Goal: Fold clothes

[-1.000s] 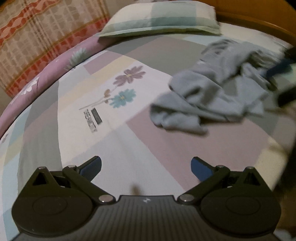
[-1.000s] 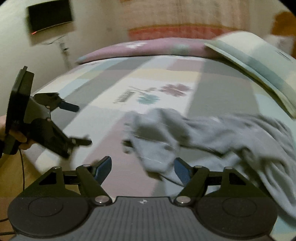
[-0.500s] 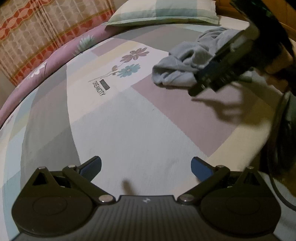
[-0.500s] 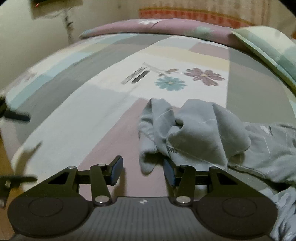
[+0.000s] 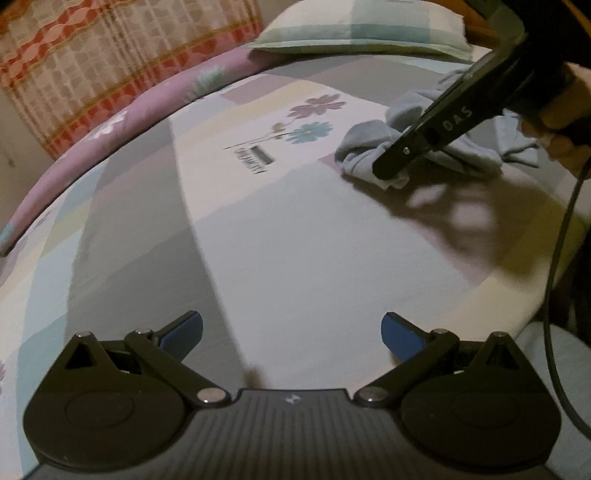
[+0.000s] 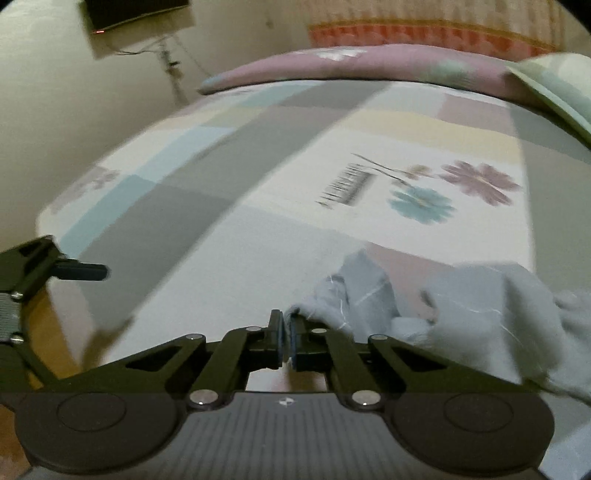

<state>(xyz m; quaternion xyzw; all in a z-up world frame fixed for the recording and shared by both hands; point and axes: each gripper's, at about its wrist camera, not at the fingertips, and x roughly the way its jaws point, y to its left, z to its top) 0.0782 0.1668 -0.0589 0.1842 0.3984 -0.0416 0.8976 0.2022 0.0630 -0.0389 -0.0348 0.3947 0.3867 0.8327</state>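
Since a second ago, right tongs [image 6: 284, 338] clamped one grey garment [image 6: 461, 306]; left tongs [image 5: 291, 334] gape empty; one pillow [image 5: 362, 33].

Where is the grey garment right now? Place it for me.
The grey garment lies crumpled on the bedspread, right of the printed flowers in the left wrist view; the right gripper has its jaws shut on its near edge.

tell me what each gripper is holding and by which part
The right gripper is shut on the grey garment, pinching an edge of its near crumpled end. The left gripper is open, holding nothing.
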